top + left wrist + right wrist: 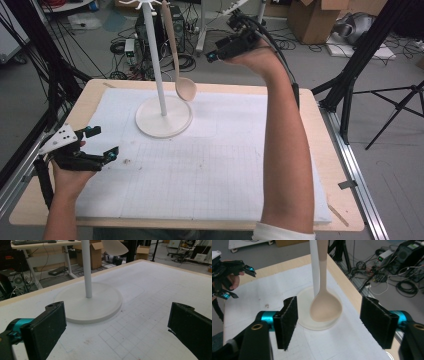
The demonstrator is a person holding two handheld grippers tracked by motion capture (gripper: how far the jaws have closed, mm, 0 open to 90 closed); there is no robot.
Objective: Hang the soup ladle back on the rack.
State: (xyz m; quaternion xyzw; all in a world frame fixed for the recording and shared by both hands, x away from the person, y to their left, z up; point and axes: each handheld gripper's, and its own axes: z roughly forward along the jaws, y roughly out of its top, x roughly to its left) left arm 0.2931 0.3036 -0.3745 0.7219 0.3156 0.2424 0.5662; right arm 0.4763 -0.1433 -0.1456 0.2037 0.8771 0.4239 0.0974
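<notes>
A white stand has a round base (163,117) and a thin pole (155,60) at the back middle of the mat. From its top hangs a wooden spoon (185,89), bowl down just above the base. My right gripper (222,42) is raised beyond the table's far edge, right of the spoon and apart from it. In the right gripper view its jaws (329,322) stand open, with the spoon (325,307) farther off between them and untouched. My left gripper (105,142) rests low at the mat's left edge, open and with nothing in it, facing the base (100,305).
A white gridded mat (210,170) covers the wooden table (330,165). Black frame posts (360,55) stand at both sides. Cables, cardboard boxes (312,17) and equipment lie on the floor beyond the far edge.
</notes>
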